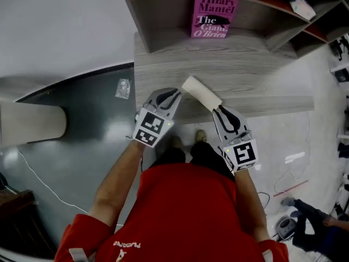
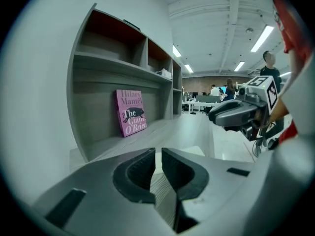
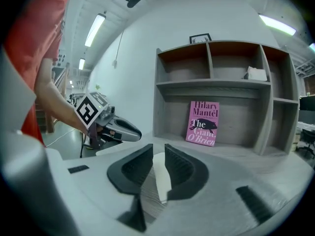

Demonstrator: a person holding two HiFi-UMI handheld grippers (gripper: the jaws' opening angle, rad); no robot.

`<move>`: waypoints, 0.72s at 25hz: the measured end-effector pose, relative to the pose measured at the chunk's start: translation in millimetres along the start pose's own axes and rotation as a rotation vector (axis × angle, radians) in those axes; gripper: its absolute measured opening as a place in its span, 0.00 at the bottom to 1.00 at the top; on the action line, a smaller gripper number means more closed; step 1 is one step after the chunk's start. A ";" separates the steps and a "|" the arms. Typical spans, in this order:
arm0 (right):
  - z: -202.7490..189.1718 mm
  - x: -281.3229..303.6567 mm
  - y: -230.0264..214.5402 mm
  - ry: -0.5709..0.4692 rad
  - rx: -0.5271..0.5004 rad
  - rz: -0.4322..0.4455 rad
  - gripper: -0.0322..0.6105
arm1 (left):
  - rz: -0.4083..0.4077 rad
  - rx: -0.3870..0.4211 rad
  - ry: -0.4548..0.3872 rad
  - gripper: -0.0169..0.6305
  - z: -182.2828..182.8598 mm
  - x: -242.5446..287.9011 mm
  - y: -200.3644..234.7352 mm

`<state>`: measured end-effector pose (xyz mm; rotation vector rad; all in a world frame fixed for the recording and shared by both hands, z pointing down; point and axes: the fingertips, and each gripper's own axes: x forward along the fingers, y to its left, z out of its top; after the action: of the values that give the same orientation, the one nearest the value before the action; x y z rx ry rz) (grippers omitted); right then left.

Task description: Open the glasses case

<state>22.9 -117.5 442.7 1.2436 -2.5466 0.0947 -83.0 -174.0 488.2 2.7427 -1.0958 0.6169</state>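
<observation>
The white glasses case [image 1: 200,92] lies closed and slanted on the grey wooden desk [image 1: 262,75], near its front edge. My right gripper [image 1: 218,107] points at the case's near right end. In the right gripper view its jaws [image 3: 159,154] stand slightly apart with the case's end [image 3: 161,178] between them, a strip of desk showing beside it. My left gripper [image 1: 175,92] sits just left of the case's far end. Its jaws [image 2: 158,156] are shut with nothing in them.
A shelf unit [image 1: 163,31] stands at the back of the desk with a pink book [image 1: 213,16] leaning in its lowest bay. A white crumpled thing [image 1: 299,1] lies on an upper shelf. A small plastic bag [image 1: 124,88] lies on the dark floor to the left.
</observation>
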 end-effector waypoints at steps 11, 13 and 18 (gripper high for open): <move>-51.1 23.5 -26.2 0.151 -0.008 0.088 0.37 | -0.053 0.021 0.167 0.21 -28.4 43.9 3.4; -60.2 29.5 -25.5 0.179 -0.012 0.109 0.41 | -0.075 0.023 0.200 0.23 -35.7 51.2 4.0; -82.0 43.3 -20.6 0.254 -0.023 0.151 0.48 | -0.128 0.017 0.282 0.27 -54.4 63.4 5.4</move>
<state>33.8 -147.6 532.2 0.9617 -2.4077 0.2401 -62.9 -203.8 563.8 2.6080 -0.8484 0.9596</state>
